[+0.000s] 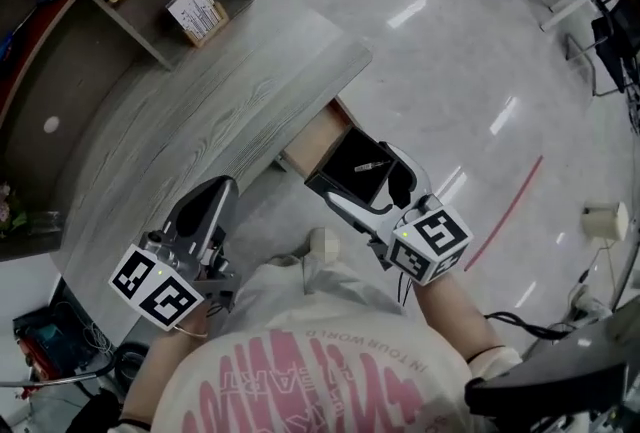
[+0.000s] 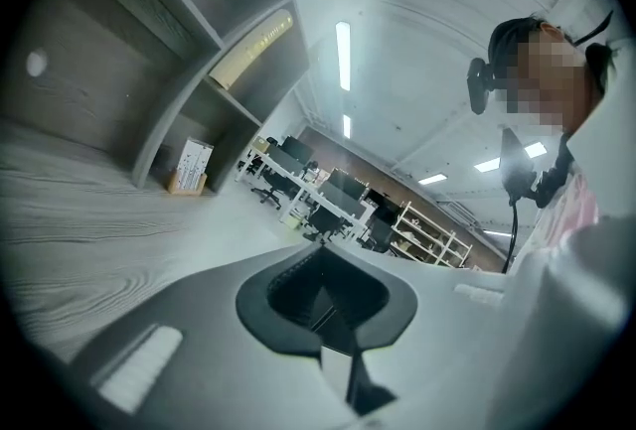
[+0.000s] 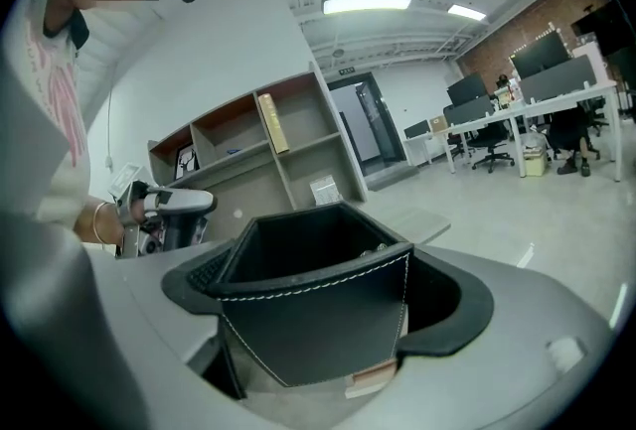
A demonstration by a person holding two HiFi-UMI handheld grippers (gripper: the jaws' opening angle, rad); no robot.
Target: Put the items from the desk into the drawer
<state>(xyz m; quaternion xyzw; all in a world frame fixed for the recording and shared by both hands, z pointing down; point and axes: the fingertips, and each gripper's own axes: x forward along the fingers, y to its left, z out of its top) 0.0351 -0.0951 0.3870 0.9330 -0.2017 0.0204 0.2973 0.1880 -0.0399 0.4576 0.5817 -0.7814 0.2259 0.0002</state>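
Nearest the lens is the person's white shirt [image 1: 300, 361] with pink print, at the bottom of the head view. Just above it, right of centre, the right gripper [image 3: 328, 304] has its jaws clamped on the walls of a black box [image 1: 352, 164]. The box hangs over the front corner of the open drawer [image 1: 312, 143], not yet set down inside. At lower left, the left gripper [image 1: 222, 193] has its fingers pressed together on nothing.

The last visible desk item seems to be on its way in. The grey desk [image 1: 200, 121] looks bare, apart from a small printed carton [image 1: 197, 11] in the shelf cubby at upper left, which may also need moving.

The box is open-topped with tapering walls, leather-look and matte, edged in white stitching. A small silvery thing [image 1: 372, 164] lies inside it. The desk has a dull wood grain and a curved edge, and the drawer shows pale wood.
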